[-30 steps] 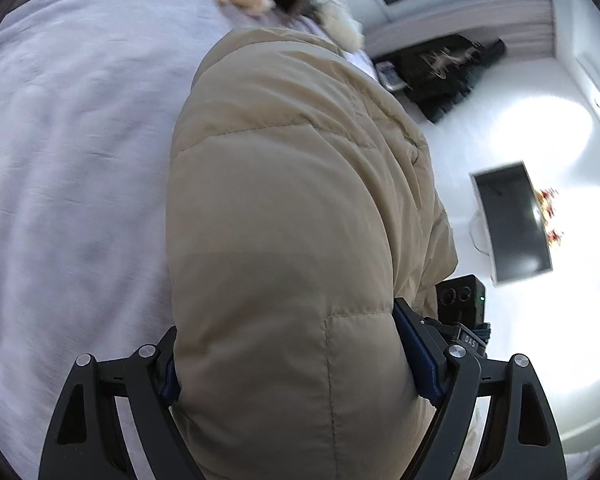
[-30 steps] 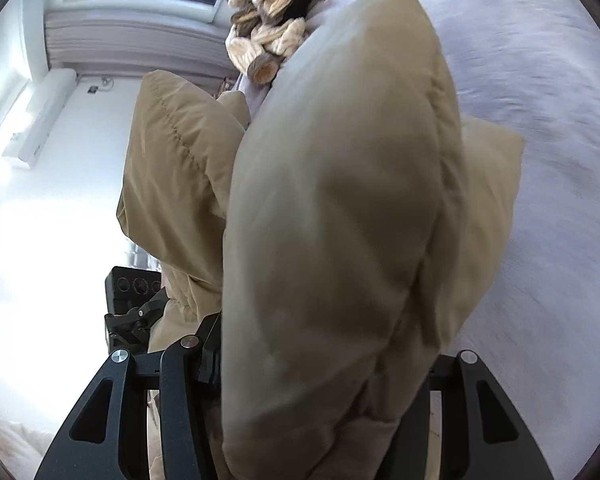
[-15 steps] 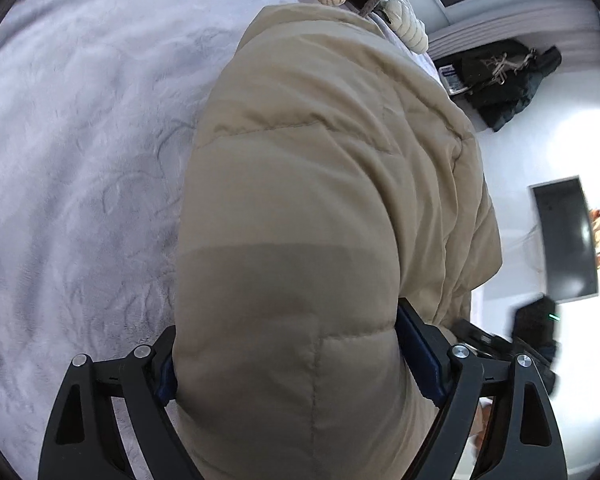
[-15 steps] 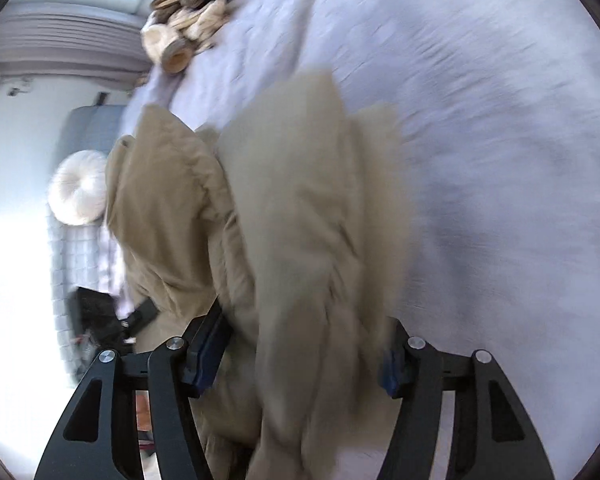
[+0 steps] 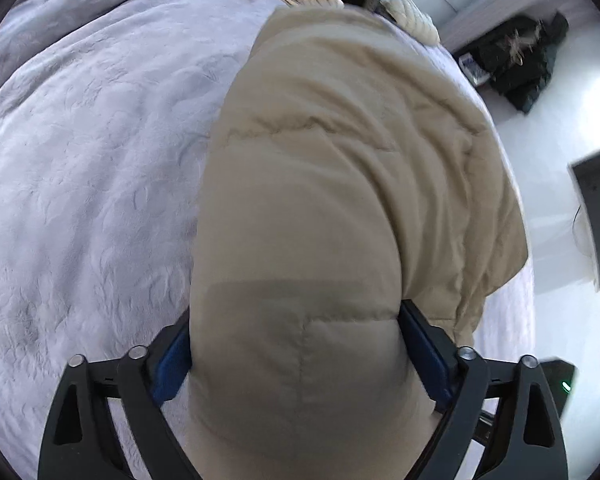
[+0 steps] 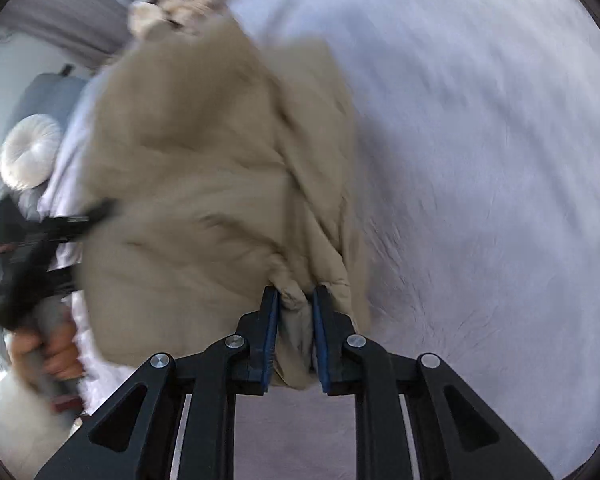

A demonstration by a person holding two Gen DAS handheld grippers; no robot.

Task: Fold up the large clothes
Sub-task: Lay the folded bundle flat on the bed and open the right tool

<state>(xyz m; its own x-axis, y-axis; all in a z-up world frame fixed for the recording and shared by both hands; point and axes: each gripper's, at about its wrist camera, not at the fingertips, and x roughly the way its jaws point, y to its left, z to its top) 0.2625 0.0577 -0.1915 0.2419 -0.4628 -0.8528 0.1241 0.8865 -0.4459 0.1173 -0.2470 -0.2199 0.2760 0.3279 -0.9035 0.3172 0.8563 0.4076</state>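
The beige puffer jacket [image 5: 340, 200] lies bunched mid-frame on the lavender bed [image 5: 80, 160]. The left gripper [image 5: 296, 360] has wide, opening jaws that flank a thick fold. The right gripper [image 6: 296, 332] has closing jaws, pinching a thin edge of the jacket.

So the count: one tan puffer jacket [image 5: 324, 200], two grippers on it, left gripper [image 5: 296, 344] and right gripper [image 6: 294, 320]. One lavender bedspread [image 5: 80, 160] underneath, one round white cushion [image 6: 30, 152] off left of the right gripper.
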